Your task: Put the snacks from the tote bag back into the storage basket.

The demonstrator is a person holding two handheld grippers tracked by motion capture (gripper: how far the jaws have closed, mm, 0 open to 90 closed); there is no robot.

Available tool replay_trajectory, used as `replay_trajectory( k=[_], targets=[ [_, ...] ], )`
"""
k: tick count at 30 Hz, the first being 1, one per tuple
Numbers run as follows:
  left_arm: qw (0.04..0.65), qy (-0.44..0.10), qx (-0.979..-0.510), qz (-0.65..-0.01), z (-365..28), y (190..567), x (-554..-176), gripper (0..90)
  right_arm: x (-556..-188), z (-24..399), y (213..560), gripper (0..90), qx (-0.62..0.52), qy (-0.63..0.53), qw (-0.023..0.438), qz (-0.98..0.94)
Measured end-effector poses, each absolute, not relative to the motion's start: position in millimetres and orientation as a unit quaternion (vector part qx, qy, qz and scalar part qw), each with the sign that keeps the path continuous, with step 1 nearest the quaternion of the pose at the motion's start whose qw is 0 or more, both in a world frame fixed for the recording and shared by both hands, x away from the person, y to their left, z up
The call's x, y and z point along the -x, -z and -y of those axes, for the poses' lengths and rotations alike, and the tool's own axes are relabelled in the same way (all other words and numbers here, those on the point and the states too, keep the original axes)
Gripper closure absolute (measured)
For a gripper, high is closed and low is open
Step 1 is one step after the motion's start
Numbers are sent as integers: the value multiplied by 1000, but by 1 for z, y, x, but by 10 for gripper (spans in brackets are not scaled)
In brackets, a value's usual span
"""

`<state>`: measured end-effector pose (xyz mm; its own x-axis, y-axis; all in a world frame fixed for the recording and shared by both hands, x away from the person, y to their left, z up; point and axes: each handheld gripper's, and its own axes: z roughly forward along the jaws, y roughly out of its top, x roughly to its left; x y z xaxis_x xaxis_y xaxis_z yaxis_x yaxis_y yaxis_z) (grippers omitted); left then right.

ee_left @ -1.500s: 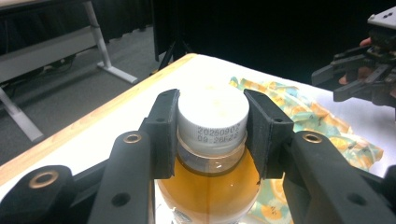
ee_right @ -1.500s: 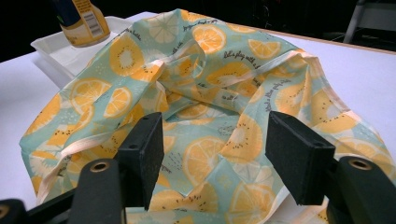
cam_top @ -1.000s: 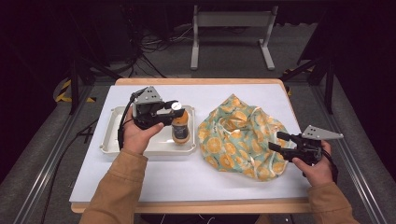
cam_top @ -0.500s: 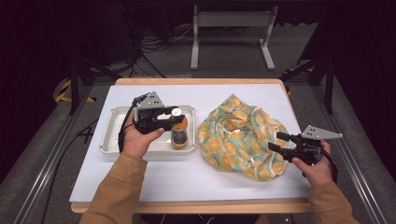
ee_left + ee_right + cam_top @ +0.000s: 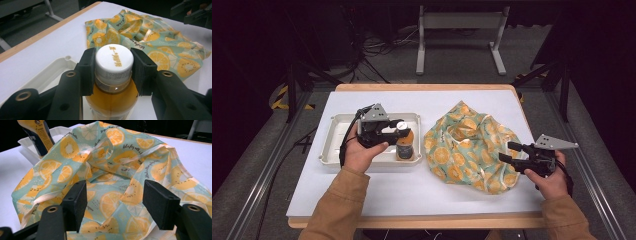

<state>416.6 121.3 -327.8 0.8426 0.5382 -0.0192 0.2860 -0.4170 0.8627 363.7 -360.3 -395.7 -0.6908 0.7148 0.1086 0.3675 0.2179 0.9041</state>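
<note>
The left gripper (image 5: 113, 72) clamps the juice bottle (image 5: 113, 82) at the white tray's (image 5: 343, 150) right edge, while the right gripper (image 5: 113, 202) gapes over the fruit-print bag (image 5: 120, 170).

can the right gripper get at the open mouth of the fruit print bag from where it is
Probably yes. The right gripper sits at the bag's near right edge with jaws open and nothing between them and the cloth. The left gripper is busy at the bottle in the tray, well aside.
</note>
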Motion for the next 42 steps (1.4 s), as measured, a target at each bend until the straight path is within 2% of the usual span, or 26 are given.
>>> replay_trajectory(
  k=[21,23,25,32,37,42],
  targets=[
    [477,-130,-835,-241,-121,334,-414,569,-364,361,396,371,-354,-515,167,-762],
    [481,-125,-833,-242,-121,334,-414,547,-364,361,396,371,-354,-515,167,-762],
    [483,-110,-832,-249,-122,334,-414,484,-364,361,396,370,-355,-515,167,-762],
    [491,-106,-826,-255,-123,330,-412,350,-364,361,396,367,-355,-515,167,-762],
    [501,-110,-820,-253,-126,323,-409,311,-364,361,396,364,-356,-516,168,-760],
    [501,-108,-819,-257,-133,314,-401,221,-362,362,395,363,-357,-517,168,-759]
  ],
)
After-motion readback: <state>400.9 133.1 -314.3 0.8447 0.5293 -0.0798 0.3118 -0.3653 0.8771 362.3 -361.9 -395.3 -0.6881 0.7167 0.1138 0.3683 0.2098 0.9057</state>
